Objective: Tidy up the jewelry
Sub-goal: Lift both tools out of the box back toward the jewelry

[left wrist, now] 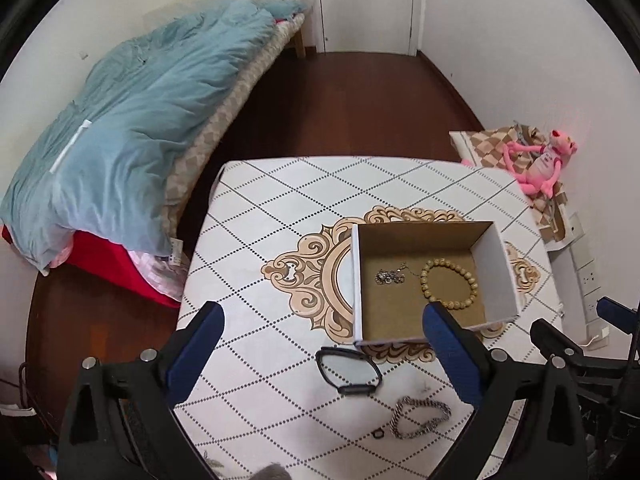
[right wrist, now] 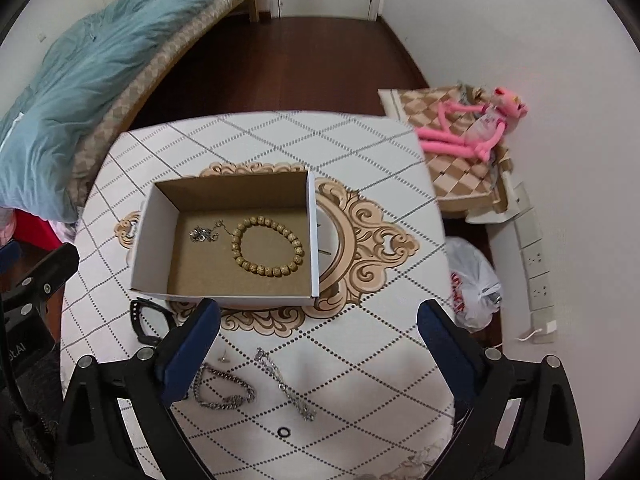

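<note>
Two handheld grippers are hovering over a table point(right wrist: 372, 360) w/ a white, diamond-patterned cloth.

The left gripper point(left wrist: 322, 314) is hanging w/ its jaws spread wide, gripping nothing. Ahead of its right fingertip, an open cardboard box point(left wrist: 502, 268) is sitting on the cloth. Inside are lying a tan beaded bracelet point(left wrist: 450, 284) and, just beside it, a small silver chain piece point(left wrist: 390, 276). Between the jaws, nearer the gripper's body, a black oval band point(left wrist: 348, 370) is lying flat, just short of the box's near wall. Closer in still is a chunky silver chain bracelet point(left wrist: 420, 420), w/ a tiny dark ring point(left wrist: 377, 434) beside it.

The right gripper point(right wrist: 318, 316) is also standing wide open and empty. The box is sitting just beyond its fingertips, nearer the left one. Between its jaws are lying a thin silver chain point(right wrist: 286, 384), a small black ring point(right wrist: 283, 432) and a small stud point(right wrist: 222, 358).

Beyond the table: a bed w/ a blue quilt point(left wrist: 132, 120), and a pink plush toy point(right wrist: 476, 128) on a checkered cushion.
</note>
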